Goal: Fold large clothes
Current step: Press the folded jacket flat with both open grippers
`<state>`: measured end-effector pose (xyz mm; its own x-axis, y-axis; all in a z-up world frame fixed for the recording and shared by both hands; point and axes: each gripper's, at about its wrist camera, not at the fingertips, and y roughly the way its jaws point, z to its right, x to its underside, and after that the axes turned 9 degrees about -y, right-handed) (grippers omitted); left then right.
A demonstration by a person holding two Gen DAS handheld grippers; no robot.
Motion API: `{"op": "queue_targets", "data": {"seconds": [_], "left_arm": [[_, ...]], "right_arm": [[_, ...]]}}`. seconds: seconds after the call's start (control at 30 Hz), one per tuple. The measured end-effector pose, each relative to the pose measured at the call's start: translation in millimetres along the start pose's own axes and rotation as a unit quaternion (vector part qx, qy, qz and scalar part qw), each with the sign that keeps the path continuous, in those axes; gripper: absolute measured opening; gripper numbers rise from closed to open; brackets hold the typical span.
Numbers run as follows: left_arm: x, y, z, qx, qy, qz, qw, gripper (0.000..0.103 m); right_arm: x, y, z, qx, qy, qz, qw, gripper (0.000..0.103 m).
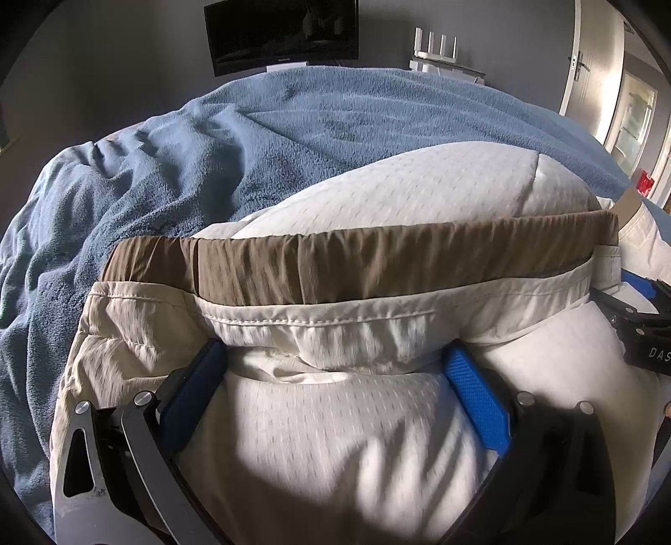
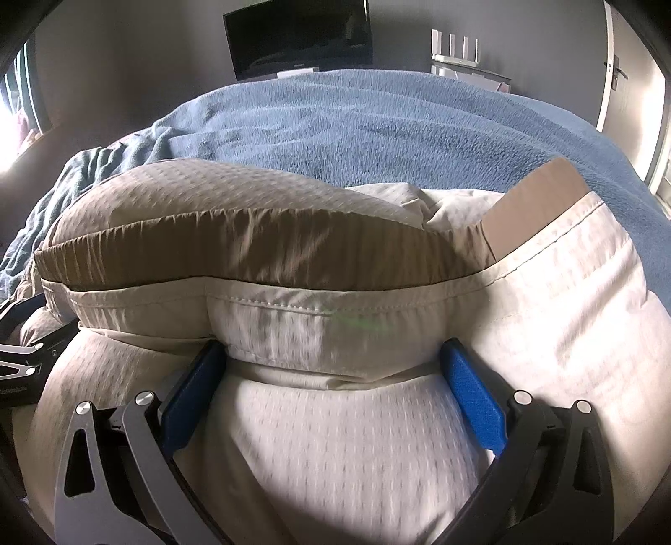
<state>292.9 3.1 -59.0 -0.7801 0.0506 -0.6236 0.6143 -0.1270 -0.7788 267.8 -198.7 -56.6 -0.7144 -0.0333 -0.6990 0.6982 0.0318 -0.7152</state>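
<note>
**Both fingers spread wide over the shorts on the bed**

Fingers on my left gripper (image 1: 335, 364) stand far apart, their blue pads (image 1: 476, 400) on either side of a bulge of white mesh lining, with the cream fabric of the shorts (image 1: 293, 327) bunched across the tips. I cannot tell whether any cloth is actually pinched; nothing is squeezed between the pads. My right gripper (image 2: 333, 360) looks the same: jaws wide, blue pads (image 2: 474, 394) flanking the mesh, the stitched cream hem lying across the tips.

I see the shorts heaped on the blue blanket (image 1: 293, 125) at the near edge of the bed, the brown waistband (image 1: 356, 268) running crosswise just beyond the fingers, mesh lining puffed up behind it. In the left view, part of my right gripper shows at the right edge, touching the cloth.

Past the far edge of the bed I see a dark screen (image 2: 297, 37) against the grey wall, a white router (image 2: 455, 52) to its right and a door (image 1: 587, 58) farther right.
</note>
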Motion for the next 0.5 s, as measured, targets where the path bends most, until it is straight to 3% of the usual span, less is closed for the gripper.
{"op": "queue_targets", "data": {"seconds": [0.17,0.27,0.37,0.5], "left_arm": [[-5,-17,4,-0.009,0.007,0.012,0.9999,0.098],[-4,-41,7,-0.008,0.016,0.021,0.9996,0.096],[14,-79,12,0.005,0.037,0.042,0.9984,0.096],[46,-98,4,0.018,0.048,0.027,0.9983,0.096]], "right_arm": [[-8,-15,-2,0.005,-0.001,-0.022,1.000,0.097],[-2,-53,2,-0.029,0.004,0.005,1.000,0.097],[17,-89,4,-0.050,-0.016,0.024,0.998,0.097],[49,-110,11,-0.023,-0.052,0.029,0.998,0.097]]}}
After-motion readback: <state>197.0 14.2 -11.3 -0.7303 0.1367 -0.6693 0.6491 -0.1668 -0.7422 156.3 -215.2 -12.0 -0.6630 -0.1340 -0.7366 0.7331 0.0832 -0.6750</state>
